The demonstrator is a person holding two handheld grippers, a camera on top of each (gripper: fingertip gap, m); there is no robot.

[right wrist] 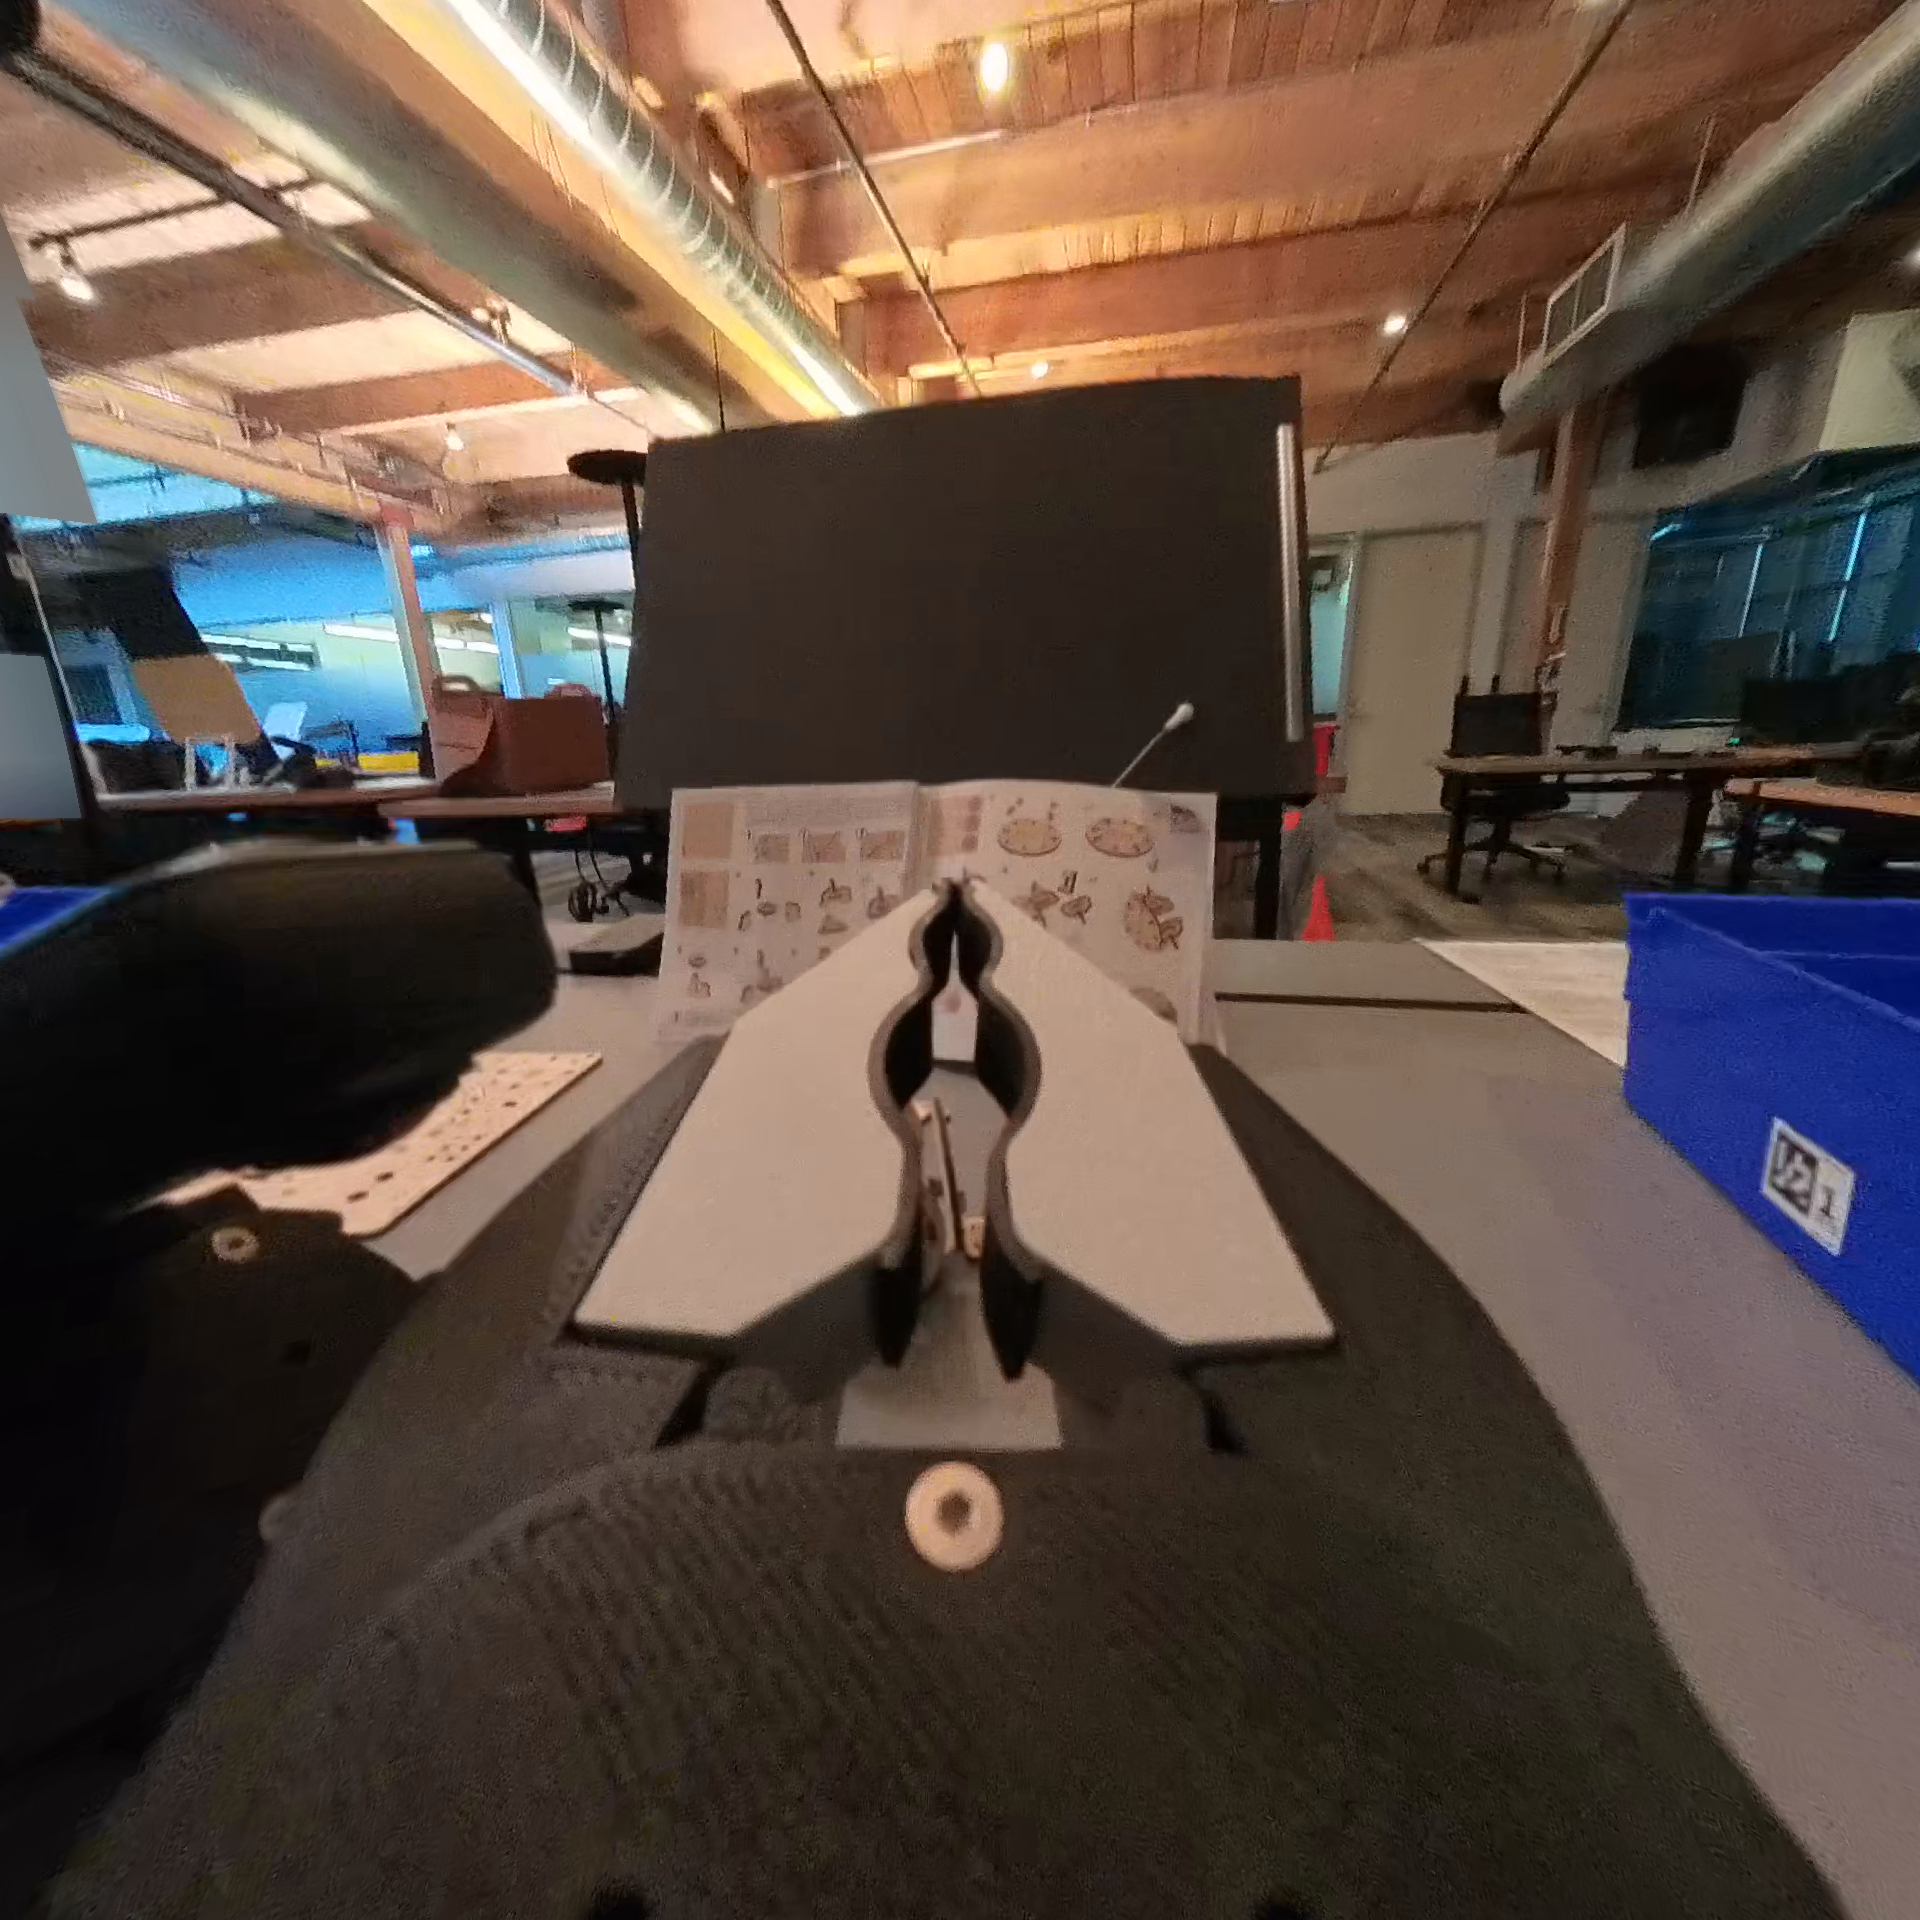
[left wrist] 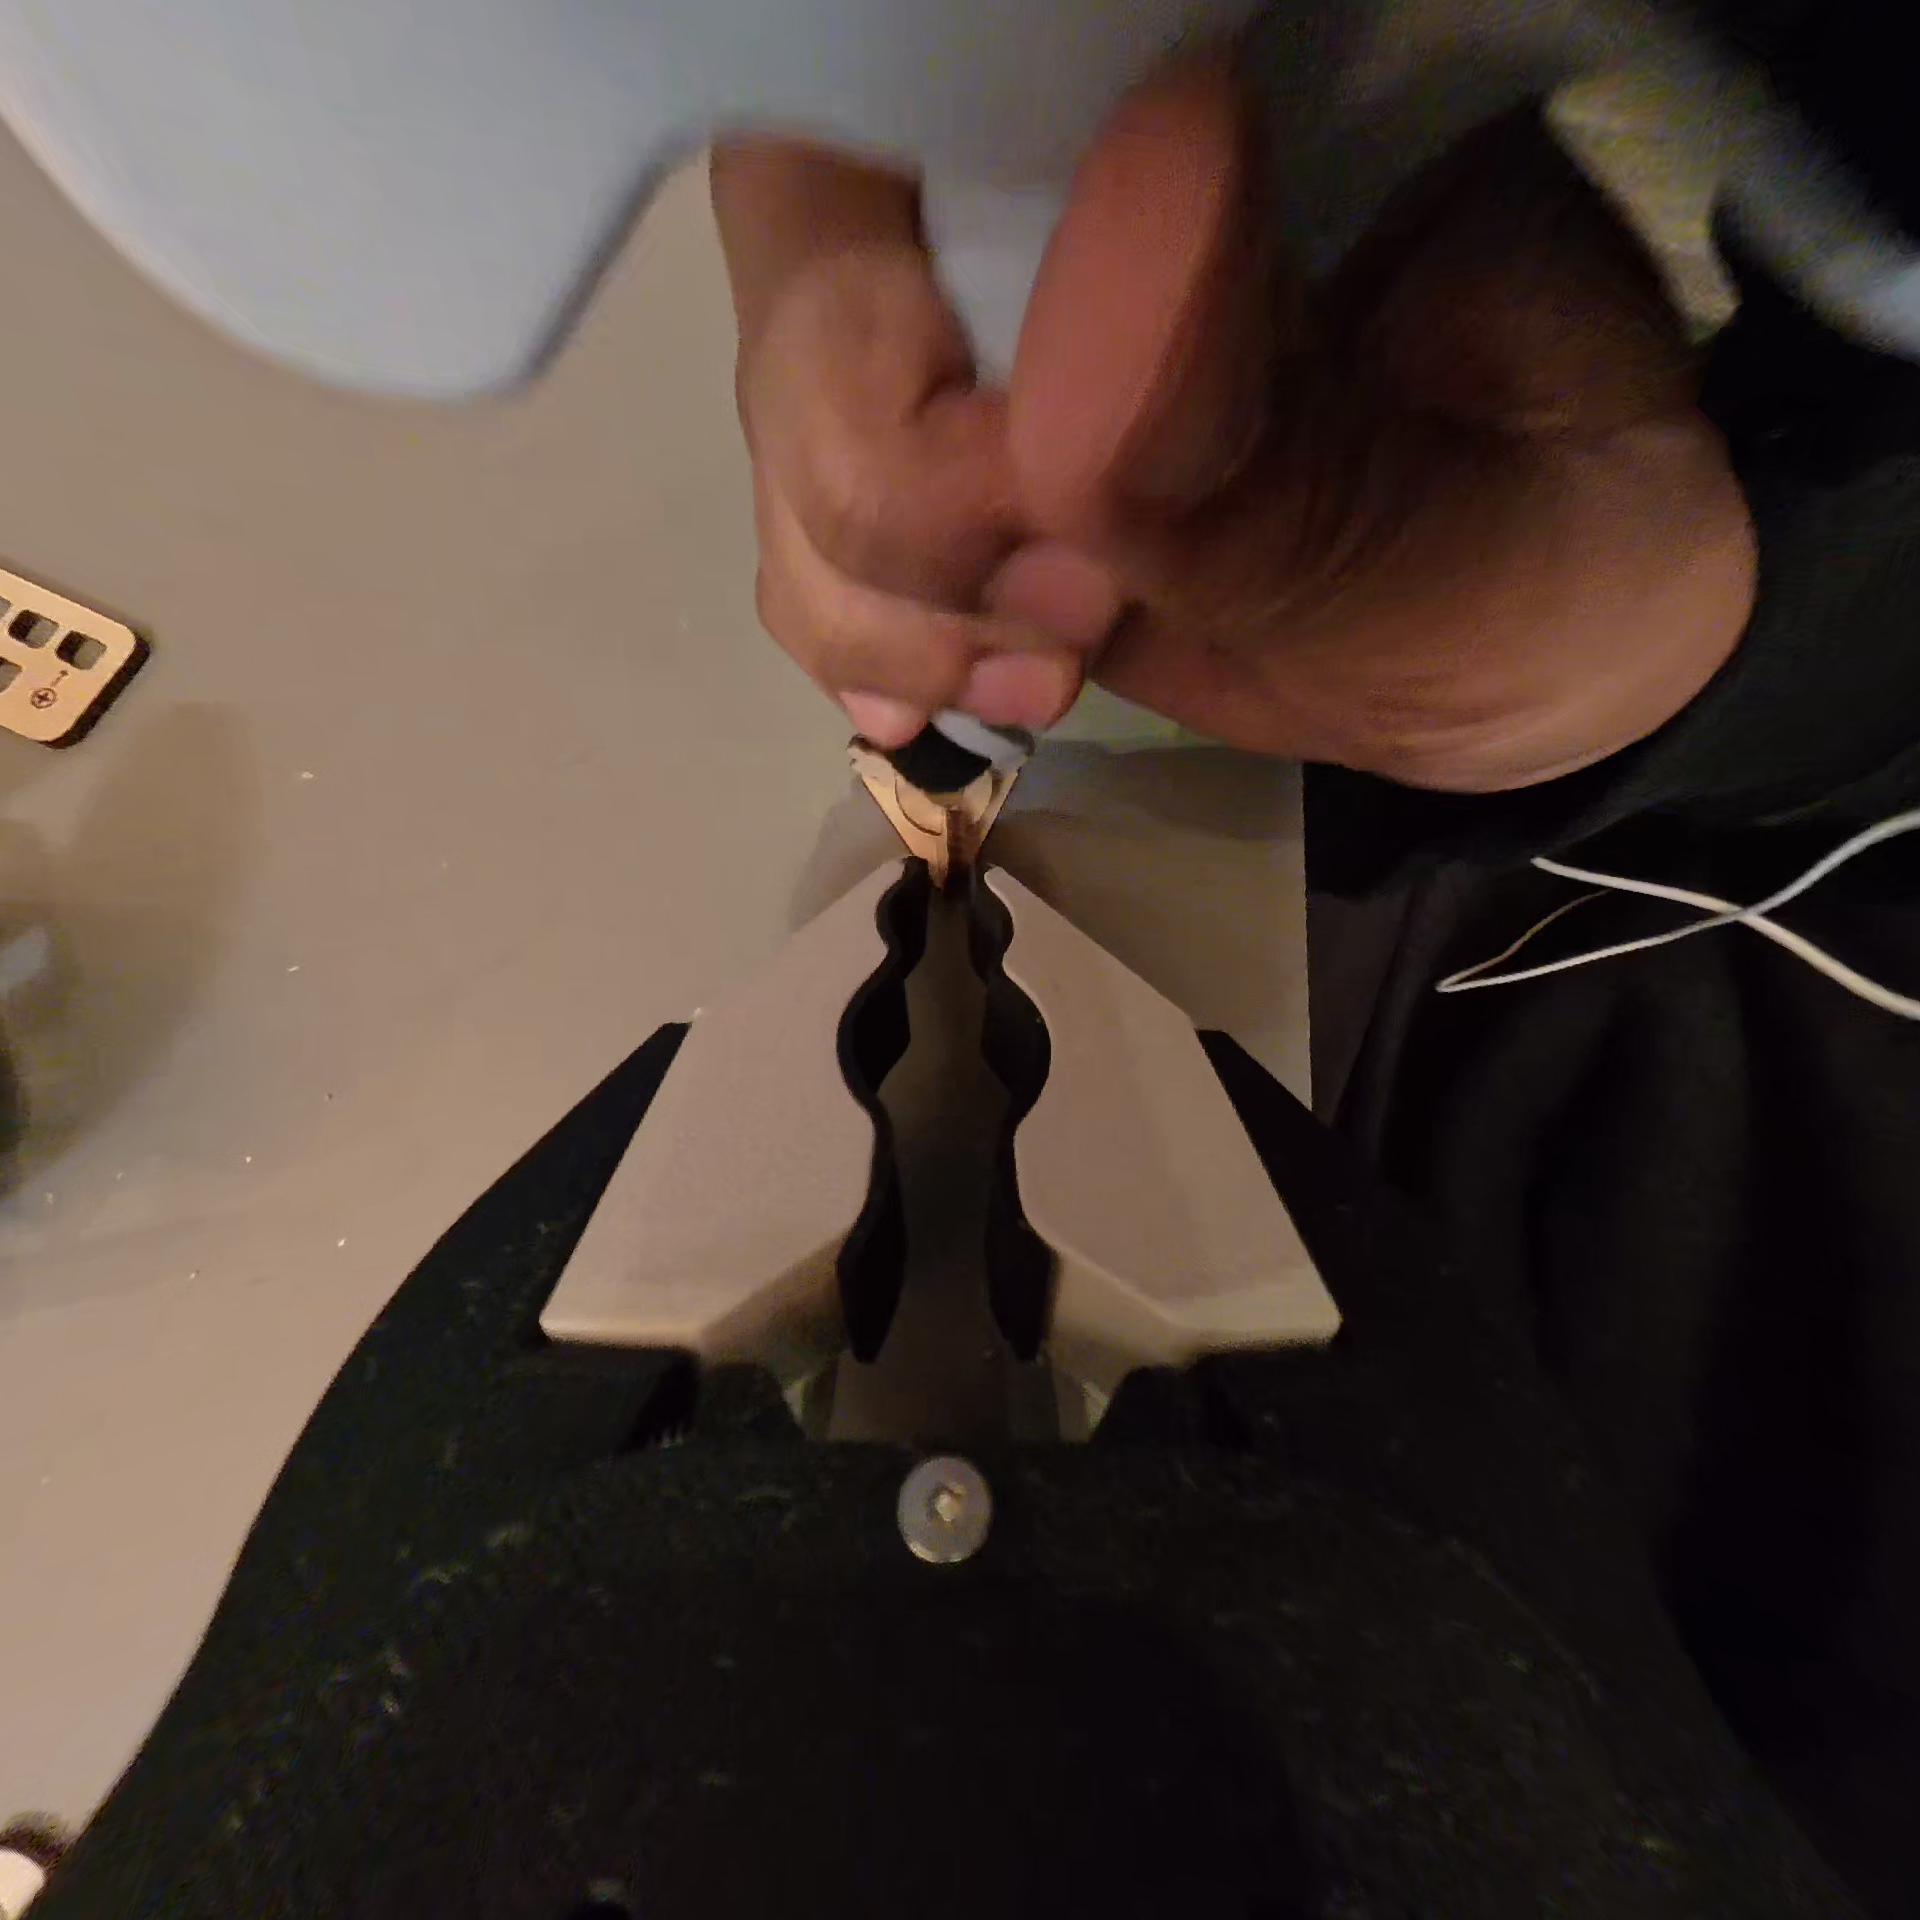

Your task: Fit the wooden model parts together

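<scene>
Two tongs show here. The biggest thing is the grey table under both. Far ahead of the right tongs stands a dark board. To their right sits a blue bin with a white sticker that has writing on it. Just past their tips stands an open paper booklet full of little drawings. To their left lies a flat wooden sheet with holes. The right tongs are closed at the tips, and a thin wooden piece sits farther back between the fingers.

The left tongs are nearly closed, pinching a small wooden part. A bare hand right in front touches that part's far end.
</scene>
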